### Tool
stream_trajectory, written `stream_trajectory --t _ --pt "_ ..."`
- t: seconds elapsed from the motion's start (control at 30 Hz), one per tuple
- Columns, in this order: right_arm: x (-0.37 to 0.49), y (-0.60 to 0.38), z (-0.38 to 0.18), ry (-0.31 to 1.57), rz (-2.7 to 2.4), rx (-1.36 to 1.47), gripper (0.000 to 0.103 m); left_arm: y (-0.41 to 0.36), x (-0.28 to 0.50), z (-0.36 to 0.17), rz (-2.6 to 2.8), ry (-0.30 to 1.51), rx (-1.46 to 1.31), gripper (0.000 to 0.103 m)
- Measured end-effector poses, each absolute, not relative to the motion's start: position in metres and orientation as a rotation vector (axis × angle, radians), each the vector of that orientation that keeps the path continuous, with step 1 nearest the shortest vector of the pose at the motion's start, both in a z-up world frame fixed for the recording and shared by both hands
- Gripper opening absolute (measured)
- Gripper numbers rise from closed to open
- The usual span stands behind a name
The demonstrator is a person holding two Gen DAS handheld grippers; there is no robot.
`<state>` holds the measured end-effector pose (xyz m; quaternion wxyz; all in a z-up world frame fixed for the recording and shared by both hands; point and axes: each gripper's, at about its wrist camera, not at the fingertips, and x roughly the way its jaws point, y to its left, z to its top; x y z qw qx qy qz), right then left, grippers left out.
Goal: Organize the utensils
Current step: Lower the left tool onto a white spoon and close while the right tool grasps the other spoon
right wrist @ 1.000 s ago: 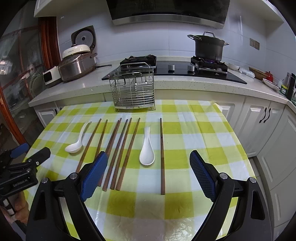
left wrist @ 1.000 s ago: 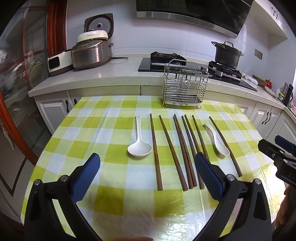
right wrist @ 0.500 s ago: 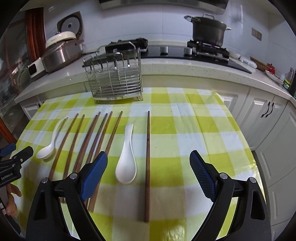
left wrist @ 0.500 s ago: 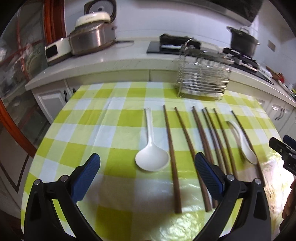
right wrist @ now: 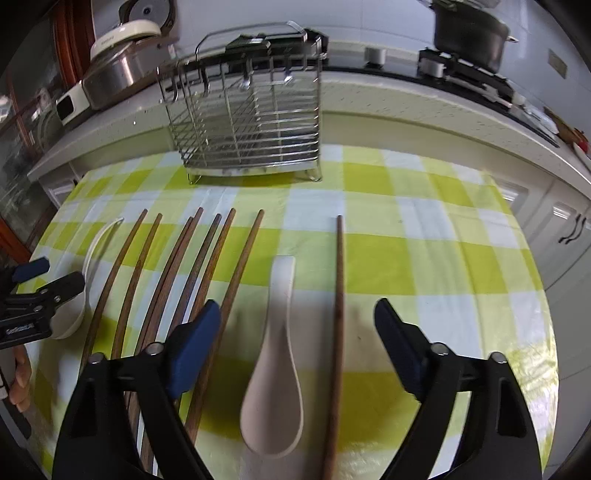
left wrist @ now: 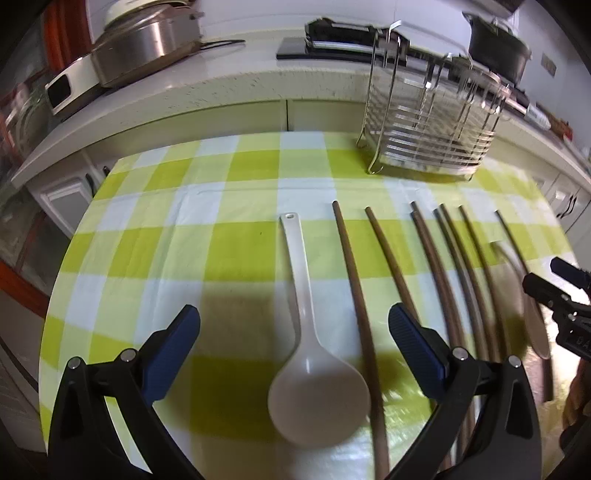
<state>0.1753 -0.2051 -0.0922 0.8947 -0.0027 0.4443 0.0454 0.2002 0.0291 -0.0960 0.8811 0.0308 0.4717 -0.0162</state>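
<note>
On the checked worktop (left wrist: 229, 258) lie two white spoons and a row of brown chopsticks (right wrist: 218, 273). The left gripper (left wrist: 293, 341) hangs open over the long spoon (left wrist: 314, 369). The right gripper (right wrist: 297, 332), its fingers just narrowing yet apart, straddles the short spoon (right wrist: 275, 369) and a lone chopstick (right wrist: 338, 314). The wire rack (right wrist: 251, 129) stands behind.

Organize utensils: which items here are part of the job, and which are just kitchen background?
Part of the job: two white spoons, brown chopsticks, wire utensil rack.

Just background: rice cooker, black pot, stove, checked tablecloth.
</note>
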Motion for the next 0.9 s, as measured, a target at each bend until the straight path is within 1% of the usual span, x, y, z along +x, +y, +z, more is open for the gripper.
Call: stream_trajectory --t 0.13,0.17,0.23,0.3,0.37,0.43,0.5,0.7,0.77,0.83,0.9 --pt "0.188 -0.200 -0.098 0.959 0.104 -0.015 0.067 0.025 0.216 -0.105 -0.036 1.017 0.094 0.098" --pt "0.190 -0.200 -0.099 0.965 0.103 -0.019 0.066 0.024 0.221 -0.106 -0.040 1.033 0.095 0.098" --pt "0.196 -0.198 -0.100 0.984 0.107 -0.031 0.058 0.022 0.227 -0.108 -0.044 1.052 0.095 0.098" --pt "0.200 -0.196 -0.101 0.996 0.111 -0.042 0.055 0.020 0.232 -0.109 -0.046 1.063 0.097 0.098" --pt "0.203 -0.194 -0.103 1.008 0.115 -0.055 0.051 0.019 0.238 -0.110 -0.047 1.072 0.089 0.095" --pt "0.206 -0.193 -0.104 1.018 0.119 -0.062 0.049 0.019 0.241 -0.112 -0.044 1.078 0.081 0.088" --pt "0.208 -0.192 -0.107 1.028 0.118 -0.069 0.047 0.019 0.243 -0.115 -0.042 1.085 0.063 0.083" --pt "0.208 -0.194 -0.112 1.037 0.123 -0.058 0.038 0.020 0.244 -0.119 -0.039 1.081 0.032 0.062" --pt "0.208 -0.193 -0.112 1.032 0.125 -0.065 0.036 0.021 0.244 -0.119 -0.030 1.069 0.030 0.056" --pt "0.209 -0.193 -0.112 1.028 0.125 -0.070 0.034 0.022 0.244 -0.118 -0.023 1.062 0.022 0.044" --pt "0.209 -0.191 -0.112 1.028 0.131 -0.072 0.031 0.027 0.244 -0.117 -0.029 1.060 -0.012 0.038"
